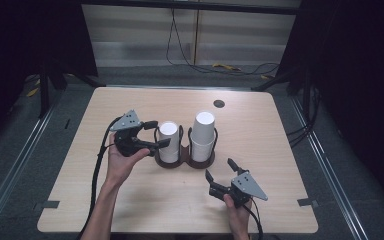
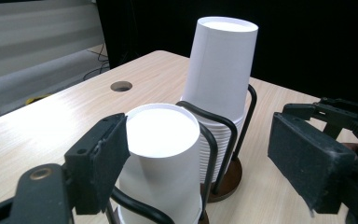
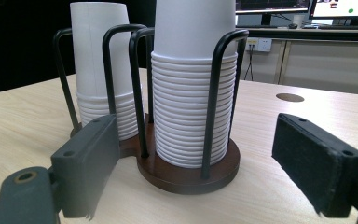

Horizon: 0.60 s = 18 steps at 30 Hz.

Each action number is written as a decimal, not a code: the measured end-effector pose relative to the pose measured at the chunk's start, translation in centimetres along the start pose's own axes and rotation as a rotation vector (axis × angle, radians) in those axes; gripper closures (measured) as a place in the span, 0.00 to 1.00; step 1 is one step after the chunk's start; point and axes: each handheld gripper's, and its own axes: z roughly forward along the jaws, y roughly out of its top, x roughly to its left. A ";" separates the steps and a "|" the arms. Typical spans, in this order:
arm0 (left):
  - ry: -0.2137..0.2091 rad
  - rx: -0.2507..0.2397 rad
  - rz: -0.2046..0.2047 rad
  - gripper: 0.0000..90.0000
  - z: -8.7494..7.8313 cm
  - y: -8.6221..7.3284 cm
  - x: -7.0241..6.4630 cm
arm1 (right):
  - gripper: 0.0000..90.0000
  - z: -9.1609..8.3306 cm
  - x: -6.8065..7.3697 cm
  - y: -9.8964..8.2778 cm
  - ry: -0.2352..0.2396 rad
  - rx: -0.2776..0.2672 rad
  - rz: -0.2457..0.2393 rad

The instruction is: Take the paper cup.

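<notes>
Left hand-held gripper (image 1: 156, 134): spread, straddling the left paper cup stack (image 1: 169, 142).
Right hand-held gripper (image 1: 219, 170): spread, idling near the table's (image 1: 130, 200) front edge.
Cup holder (image 1: 186, 161): sitting mid-table.
Progress: no cup lifted yet.

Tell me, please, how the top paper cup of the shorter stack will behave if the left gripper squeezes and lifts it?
The top cup looks like thin paper, so its wall would probably dent under a hard squeeze. It is likely very light. It sits nested on the cups below inside the wire holder, so the next cup might lift along with it.
</notes>
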 end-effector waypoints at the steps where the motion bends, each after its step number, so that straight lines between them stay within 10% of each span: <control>1: 0.000 0.000 0.000 0.22 0.0 0.0 0.0 | 0.16 0.0 0.0 0.0 0.000 0.000 0.000; 18: -0.003 0.187 0.035 0.26 2.1 1.9 1.7 | 0.17 0.0 0.0 0.0 0.000 0.004 -0.001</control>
